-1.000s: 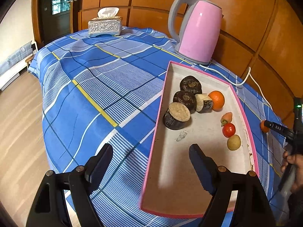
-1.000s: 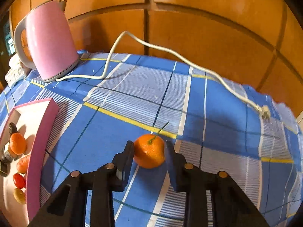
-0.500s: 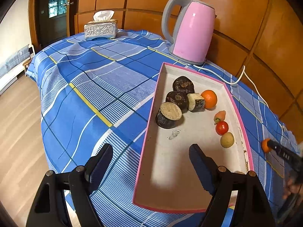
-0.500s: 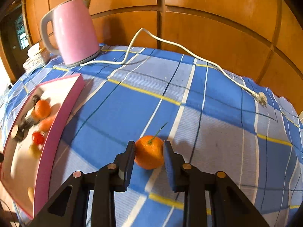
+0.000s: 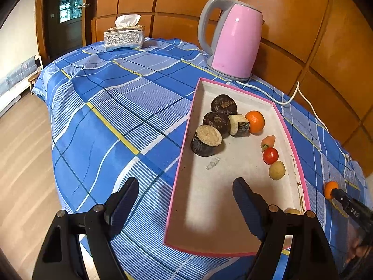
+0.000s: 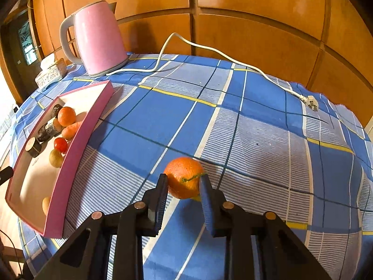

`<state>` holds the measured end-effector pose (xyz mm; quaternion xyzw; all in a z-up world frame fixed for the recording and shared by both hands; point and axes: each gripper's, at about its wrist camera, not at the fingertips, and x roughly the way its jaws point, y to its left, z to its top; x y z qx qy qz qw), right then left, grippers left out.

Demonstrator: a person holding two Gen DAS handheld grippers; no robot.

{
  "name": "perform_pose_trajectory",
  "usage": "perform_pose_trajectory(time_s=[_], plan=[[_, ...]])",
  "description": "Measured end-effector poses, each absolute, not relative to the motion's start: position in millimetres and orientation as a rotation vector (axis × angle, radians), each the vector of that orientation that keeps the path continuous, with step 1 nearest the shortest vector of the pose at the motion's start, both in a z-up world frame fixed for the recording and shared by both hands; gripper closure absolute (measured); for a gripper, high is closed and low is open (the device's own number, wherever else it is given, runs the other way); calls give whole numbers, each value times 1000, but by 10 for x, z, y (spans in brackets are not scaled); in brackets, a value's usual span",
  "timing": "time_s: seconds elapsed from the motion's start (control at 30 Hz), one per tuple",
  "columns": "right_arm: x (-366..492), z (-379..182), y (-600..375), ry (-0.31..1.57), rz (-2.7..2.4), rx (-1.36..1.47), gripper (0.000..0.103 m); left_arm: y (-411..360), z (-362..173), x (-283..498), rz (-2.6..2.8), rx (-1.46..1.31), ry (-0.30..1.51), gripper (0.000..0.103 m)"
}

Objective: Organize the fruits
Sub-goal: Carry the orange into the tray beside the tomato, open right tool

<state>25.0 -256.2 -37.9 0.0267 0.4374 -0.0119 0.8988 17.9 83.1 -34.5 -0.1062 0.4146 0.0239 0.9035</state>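
My right gripper is shut on a small orange with a green stem and holds it above the blue checked tablecloth, right of the pink-rimmed tray. The held orange also shows at the far right of the left wrist view. My left gripper is open and empty over the tray's near left rim. In the tray lie three dark cut root pieces, another orange, a small carrot, a cherry tomato and a yellowish round fruit.
A pink kettle stands behind the tray; its white cord runs across the cloth to a loose plug. A silver tissue box sits at the far corner. The table edge drops to the wooden floor on the left.
My right gripper has lifted the orange off the cloth and swung left toward the tray. The left gripper has stayed open and shifted only slightly.
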Motion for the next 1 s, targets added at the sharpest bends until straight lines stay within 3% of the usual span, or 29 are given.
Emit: perform_pose_trajectory(time_s=[0.1, 0.2, 0.43, 0.5, 0.57, 0.67, 0.7, 0.73, 1.0], plan=[[214, -372, -2574, 906, -17, 61, 78, 856, -322, 162, 60, -225, 846, 20], [192, -340, -2567, 901, -4, 70, 88, 898, -300, 144, 77, -234, 836, 17], [213, -340, -2545, 900, 8, 63, 89, 935, -283, 116, 78, -245, 833, 17], [212, -333, -2614, 901, 17, 115, 82, 935, -275, 107, 76, -248, 828, 17], [192, -332, -2679, 894, 35, 173, 63, 928, -271, 104, 72, -247, 827, 17], [160, -336, -2711, 884, 40, 197, 58, 915, -284, 109, 70, -248, 835, 17], [159, -343, -2709, 886, 44, 194, 53, 910, -292, 112, 69, -248, 839, 17], [167, -351, -2707, 889, 41, 190, 40, 906, -298, 113, 69, -247, 842, 17], [500, -404, -2695, 917, 12, 130, 38, 877, -313, 121, 68, -236, 851, 17]])
